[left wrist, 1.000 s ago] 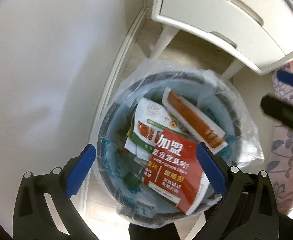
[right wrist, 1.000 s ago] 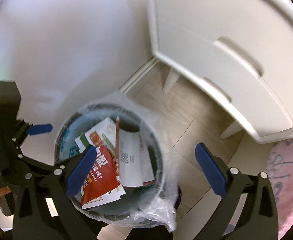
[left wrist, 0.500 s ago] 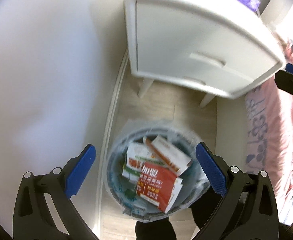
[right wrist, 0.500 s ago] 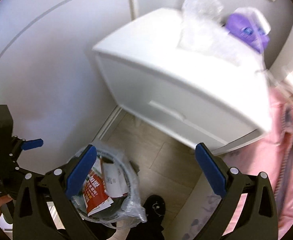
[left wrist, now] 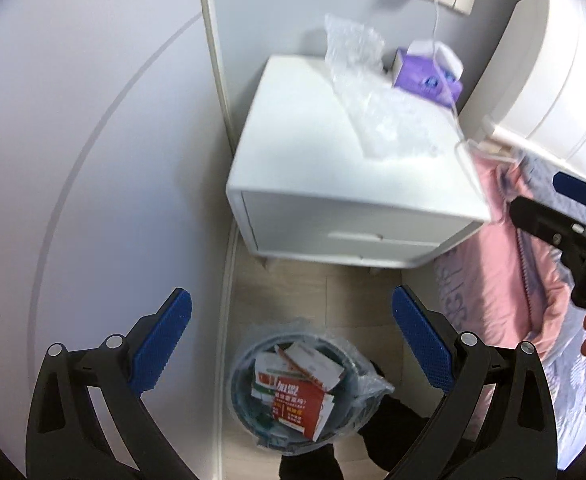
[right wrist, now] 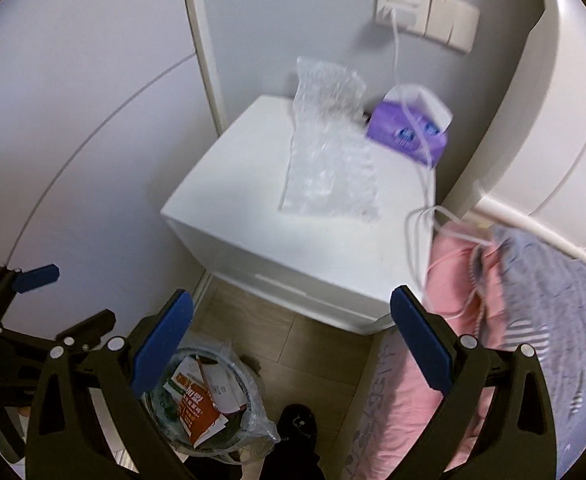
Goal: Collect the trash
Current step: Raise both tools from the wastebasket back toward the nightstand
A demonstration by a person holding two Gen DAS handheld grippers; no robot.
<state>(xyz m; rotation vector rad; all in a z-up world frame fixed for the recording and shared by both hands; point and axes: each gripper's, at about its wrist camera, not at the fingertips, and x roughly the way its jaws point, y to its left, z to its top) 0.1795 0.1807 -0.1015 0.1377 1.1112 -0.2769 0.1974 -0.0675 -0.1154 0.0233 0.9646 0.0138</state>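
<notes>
Hovering empty with jaws apart, the left gripper and right gripper hang above the lined bin, which already holds flyers. 1 sheet of bubble wrap looks left, on the nightstand; wall and bed flank it closely.

Left gripper wide open, holds nothing. Right gripper wide open too, holds nothing. Both held high, side by side, tipped down.
</notes>
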